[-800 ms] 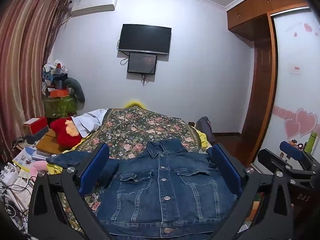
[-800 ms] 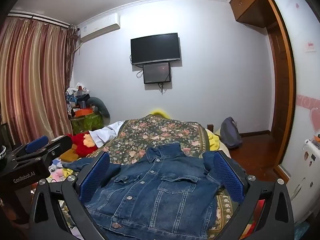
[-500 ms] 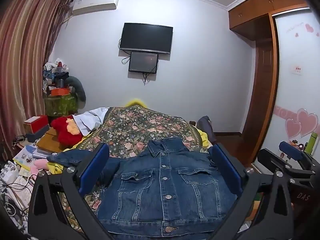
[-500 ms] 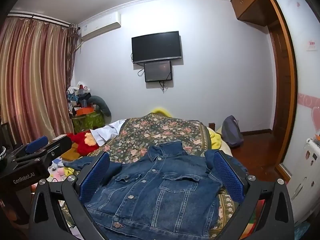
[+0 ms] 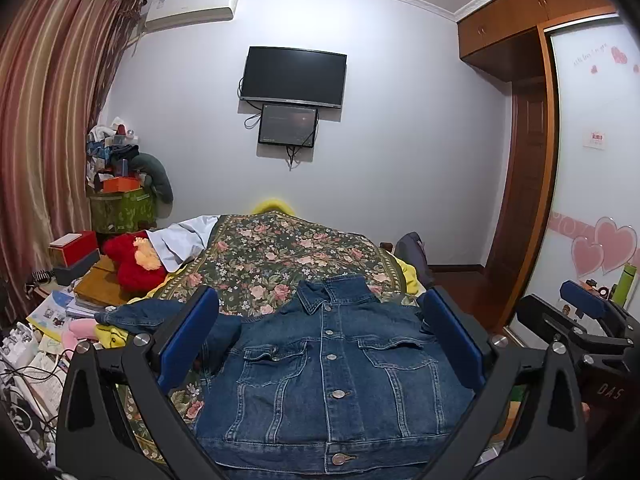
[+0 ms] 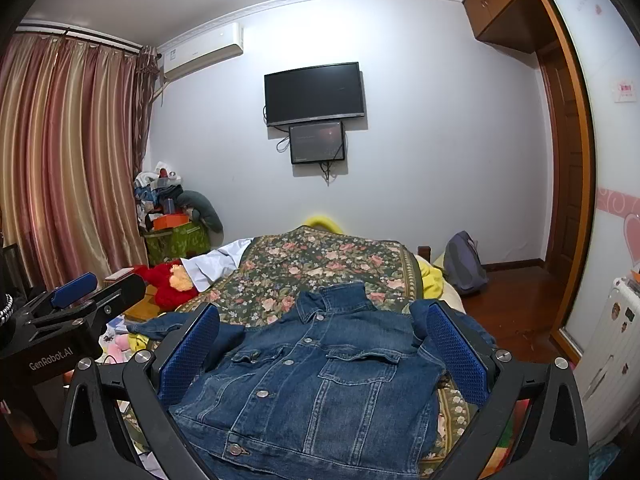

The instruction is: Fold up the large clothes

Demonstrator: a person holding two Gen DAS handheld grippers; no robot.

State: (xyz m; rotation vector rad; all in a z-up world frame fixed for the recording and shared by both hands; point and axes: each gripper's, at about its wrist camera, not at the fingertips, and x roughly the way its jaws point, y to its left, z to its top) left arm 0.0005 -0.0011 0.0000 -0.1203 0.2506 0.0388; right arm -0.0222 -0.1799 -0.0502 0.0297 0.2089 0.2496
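A small bedroom holds a bed with a dark floral quilt [image 5: 280, 252], and the blue denim button-front jacket [image 5: 332, 376] lies face up and buttoned on its near end, collar toward the far wall. The left gripper [image 5: 320, 340] and right gripper [image 6: 324, 348] hover above it with jaws apart, holding nothing. The stiff denim may spring back out of a crease, and the left sleeve [image 5: 152, 312] trailing off the bed's left edge could drag the jacket askew; the green floral storage box [image 5: 120, 208] at far left is heaped with clothes and 1 orange box.

Buttoned blue denim jacket [image 5: 332, 376] lies flat, face-up, sleeves spread.
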